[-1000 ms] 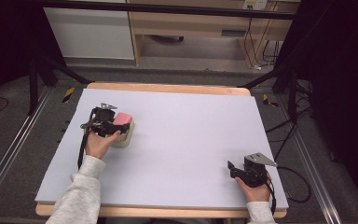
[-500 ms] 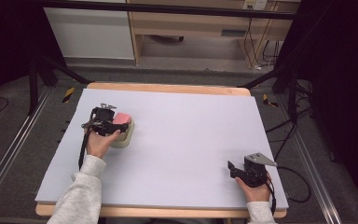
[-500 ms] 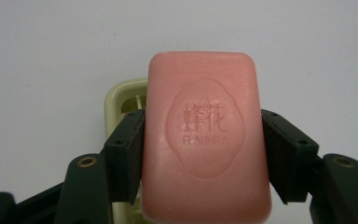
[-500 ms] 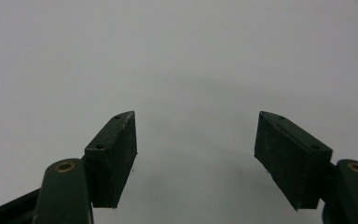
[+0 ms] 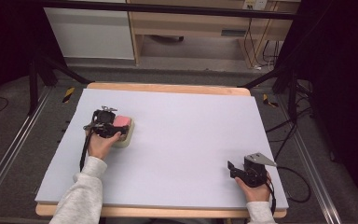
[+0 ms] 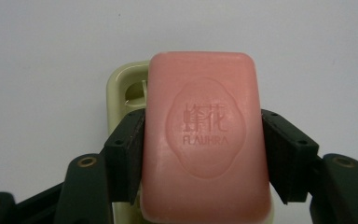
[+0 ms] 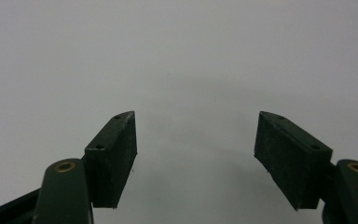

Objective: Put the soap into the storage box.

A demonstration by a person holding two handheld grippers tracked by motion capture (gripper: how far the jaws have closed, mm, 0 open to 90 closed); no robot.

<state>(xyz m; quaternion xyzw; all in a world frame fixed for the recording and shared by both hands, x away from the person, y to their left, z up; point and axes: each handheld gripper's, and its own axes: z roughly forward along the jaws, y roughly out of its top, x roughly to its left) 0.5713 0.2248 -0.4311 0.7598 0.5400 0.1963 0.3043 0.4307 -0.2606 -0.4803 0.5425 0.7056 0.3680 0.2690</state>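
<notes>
Soap, pink and rounded, with a stamped oval on its top face, sits clamped between the left gripper's two black pads, one pressed against each long side. Under it lies a pale yellow-green soap dish, its rim poking out past the bar at the far left corner; whether the bar rests in the dish or hangs just above it, I cannot tell. From the high view, soap and dish are on the left part of the table, on the pale lilac sheet, with the left gripper over them and the person's left hand wrapped around its body, grey sleeve trailing back to the near edge. Over at the near right corner, well apart from the soap, the right gripper rests low in the right hand. Its own view has the jaws spread wide, with nothing between the pads but bare sheet.
</notes>
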